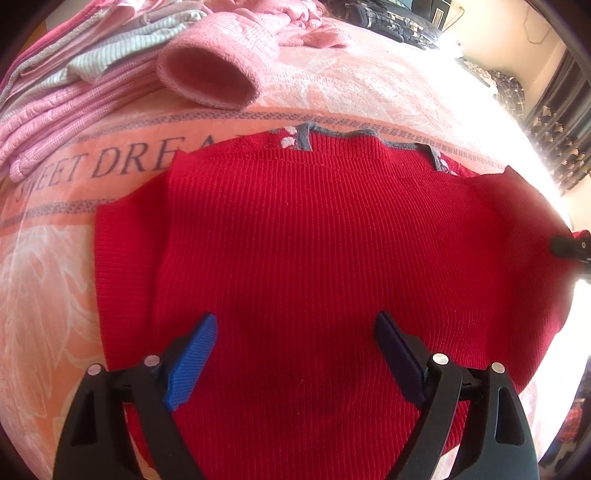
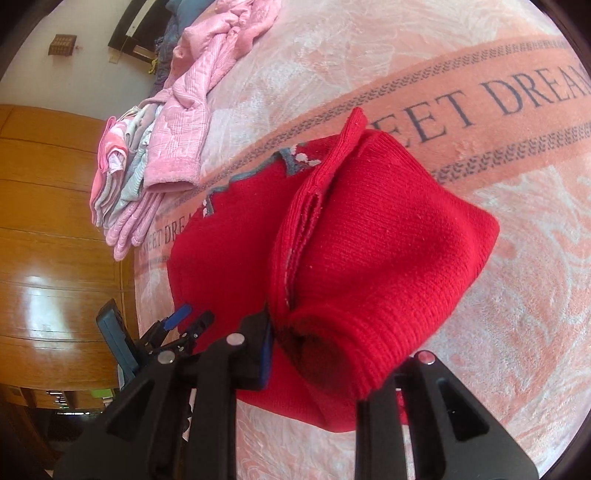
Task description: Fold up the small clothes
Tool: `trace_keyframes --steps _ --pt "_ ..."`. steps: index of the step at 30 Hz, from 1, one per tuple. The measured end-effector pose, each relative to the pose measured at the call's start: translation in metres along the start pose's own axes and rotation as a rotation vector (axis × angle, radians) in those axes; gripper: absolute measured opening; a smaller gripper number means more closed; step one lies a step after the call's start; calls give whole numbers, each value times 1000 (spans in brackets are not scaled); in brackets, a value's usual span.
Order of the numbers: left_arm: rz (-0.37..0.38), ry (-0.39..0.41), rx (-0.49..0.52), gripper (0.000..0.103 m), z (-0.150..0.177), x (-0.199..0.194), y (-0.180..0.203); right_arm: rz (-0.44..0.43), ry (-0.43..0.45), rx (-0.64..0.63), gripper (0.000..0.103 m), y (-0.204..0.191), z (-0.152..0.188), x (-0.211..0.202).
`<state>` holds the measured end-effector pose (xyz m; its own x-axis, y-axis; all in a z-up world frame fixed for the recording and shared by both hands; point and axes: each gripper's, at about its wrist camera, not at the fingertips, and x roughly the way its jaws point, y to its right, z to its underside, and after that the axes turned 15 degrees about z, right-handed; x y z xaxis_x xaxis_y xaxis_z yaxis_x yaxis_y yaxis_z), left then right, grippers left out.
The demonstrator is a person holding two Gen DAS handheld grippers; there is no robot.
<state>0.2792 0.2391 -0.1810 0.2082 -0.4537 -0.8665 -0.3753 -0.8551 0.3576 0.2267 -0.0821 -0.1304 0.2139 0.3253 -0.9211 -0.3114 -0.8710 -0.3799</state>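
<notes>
Left tongs [image 1: 295, 343]: we see the jaws spread wide, nothing between them, hovering just over the near part of the red sweater [image 1: 314, 251]. Blue pad on one finger, dark pad on the other.

Right tongs [image 2: 325, 354]: we see them clamped on the red sweater's sleeve [image 2: 376, 236], cuff end bunched between the fingers, sleeve lifted and pulled across over the body of the garment. In the left wrist view only a bit of the right tool shows at the far right edge, at the sweater's side.

Red sweater lies flat on the bed, back up, ribbed knit. Grey-trimmed collar [image 1: 306, 138] with white dots points away from us. Its other sleeve looks tucked alongside the body on the left of the left wrist view.

Under it, a pink blanket [image 1: 48, 280] with white floral pattern and a band reading "SWEET DREAM" just beyond the collar.

Further out on the bed, a pink quilted jacket [image 1: 221, 62], its open cuff facing the left camera, lying partly over a stack of folded clothes [image 1: 70, 99] in pink and grey-white stripes.

Beyond the bed: wooden wardrobe panels [image 2: 48, 229] in the right wrist view, dark patterned bedding [image 1: 388, 18] at the far side.
</notes>
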Motion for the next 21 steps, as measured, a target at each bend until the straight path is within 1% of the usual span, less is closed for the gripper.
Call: trace_keyframes --steps 3,7,12,14,15,16,17,18,19,20,21 --pt "14 3 0 87 2 -11 -8 37 6 -58 19 -35 -2 1" --pt "26 12 -16 87 3 -24 -22 102 11 -150 19 -82 -3 17" --pt "34 22 -46 87 8 -35 -40 225 6 -310 19 -148 7 55" --pt "37 20 -57 87 11 -36 -45 269 -8 -359 22 -167 14 74" --pt "39 20 -62 87 11 -37 -47 271 -19 -365 24 -172 16 82" --pt "40 20 -67 87 12 -37 -49 269 -28 -359 34 -175 18 89" --pt "42 21 -71 87 15 -39 -51 258 -35 -343 49 -178 19 93" --pt "44 21 -76 87 15 -40 -52 243 -35 -323 55 -180 20 94" --pt "47 21 -81 87 16 -40 -54 234 -31 -311 66 -181 22 93" --pt "50 21 -85 87 17 -41 -55 230 -27 -301 71 -183 24 90" --pt "53 21 -89 87 17 -41 -56 226 -24 -289 72 -183 25 87"
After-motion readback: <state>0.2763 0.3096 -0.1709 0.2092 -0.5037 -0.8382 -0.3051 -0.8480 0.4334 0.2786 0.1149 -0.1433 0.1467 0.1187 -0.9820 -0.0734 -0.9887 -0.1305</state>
